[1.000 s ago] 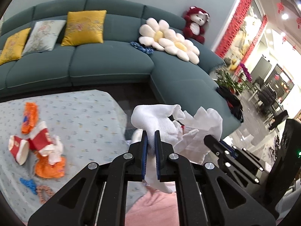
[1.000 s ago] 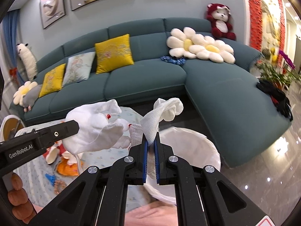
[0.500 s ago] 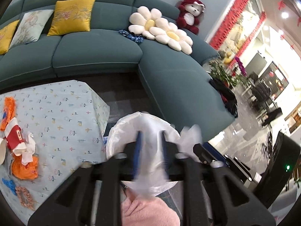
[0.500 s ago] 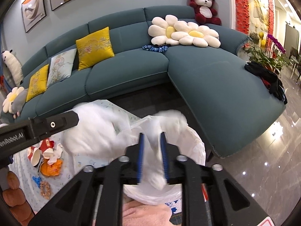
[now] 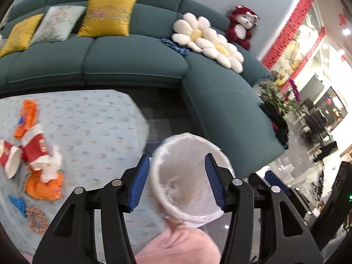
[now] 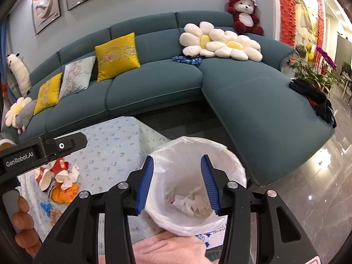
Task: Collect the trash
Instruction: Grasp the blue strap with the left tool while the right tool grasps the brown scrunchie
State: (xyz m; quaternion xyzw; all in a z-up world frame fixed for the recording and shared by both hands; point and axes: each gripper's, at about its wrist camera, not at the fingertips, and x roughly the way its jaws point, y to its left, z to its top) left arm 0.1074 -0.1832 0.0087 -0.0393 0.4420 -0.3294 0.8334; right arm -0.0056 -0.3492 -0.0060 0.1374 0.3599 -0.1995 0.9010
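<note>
- The big teal sofa point(image 6: 158, 88) sits behind everything, far past the bin.
- The bench with the pale blue patterned cloth point(image 5: 92, 118) stands just left of the bin. More trash lies on it, well away from the bin.
- The round bin lined with a white plastic bag point(image 6: 231, 160) is on the floor, right below both claws. White crumpled tissues point(image 6: 191, 200) lie at the bottom of it.
- The left claw point(image 5: 177, 182) is wide apart and holds nothing. It touches nothing and hangs above the bin's mouth.
- The right claw point(image 6: 177, 184) is wide apart too. It is empty and hangs above the bin as well.
- The red and white paper cups point(image 5: 24, 151) lie tipped over on the bench, far left of the bin.
- The orange crinkly wrappers point(image 5: 43, 186) lie right by the cups, one touching the torn white paper there.
- I think the step now is to go back for that pile. To do it well, lift both claws clear of the bag's rim first, so the thin bag does not snag.
- Then pick one piece at a time. Grab a cup by its rim, so it does not slip out.
</note>
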